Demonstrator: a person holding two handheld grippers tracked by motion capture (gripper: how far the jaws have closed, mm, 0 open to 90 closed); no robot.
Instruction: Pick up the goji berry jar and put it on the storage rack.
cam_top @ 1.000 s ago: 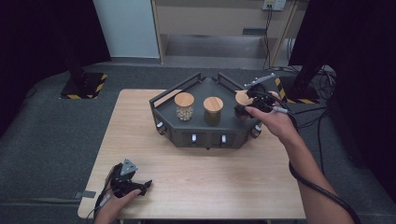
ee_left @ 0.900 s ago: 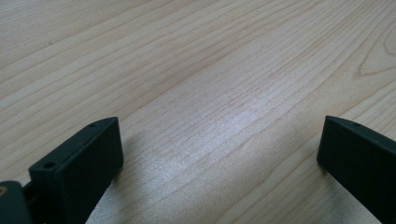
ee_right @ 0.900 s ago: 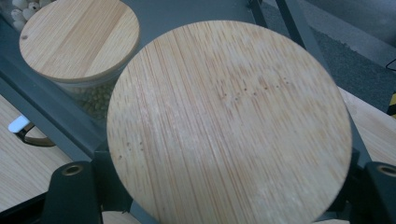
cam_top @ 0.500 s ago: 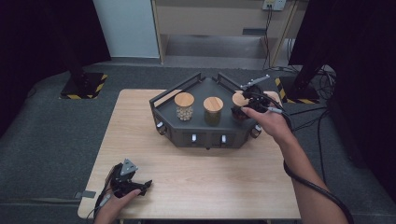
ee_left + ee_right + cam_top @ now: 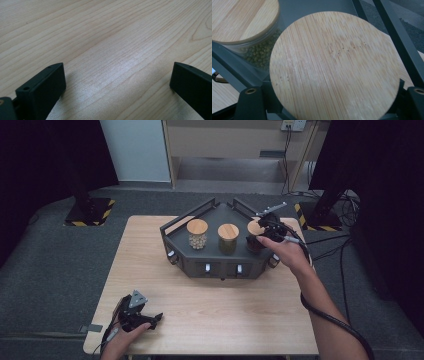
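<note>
A dark grey tray [image 5: 220, 267] sits at the back middle of the wooden table and holds three bamboo-lidded jars. The left jar [image 5: 197, 235] has pale beans, the middle jar [image 5: 228, 239] green beans. My right gripper [image 5: 256, 240] is shut on the right jar [image 5: 254, 229], which has dark contents. In the right gripper view its round lid [image 5: 334, 65] lies between my right gripper [image 5: 333, 105] jaws, with the green bean jar [image 5: 254, 52] just beyond. My left gripper [image 5: 152, 319] rests open at the table's front left corner. In its own view the left gripper [image 5: 117, 87] holds nothing.
The tray has raised rails at its back and small white tabs on its front wall. The wooden table [image 5: 225, 310] lies bare between tray and front edge. Cables trail off the right side. Dark floor and black stands surround the table.
My right hand has shifted a little to the left with the right jar in its grip. The left gripper has stayed where it was.
</note>
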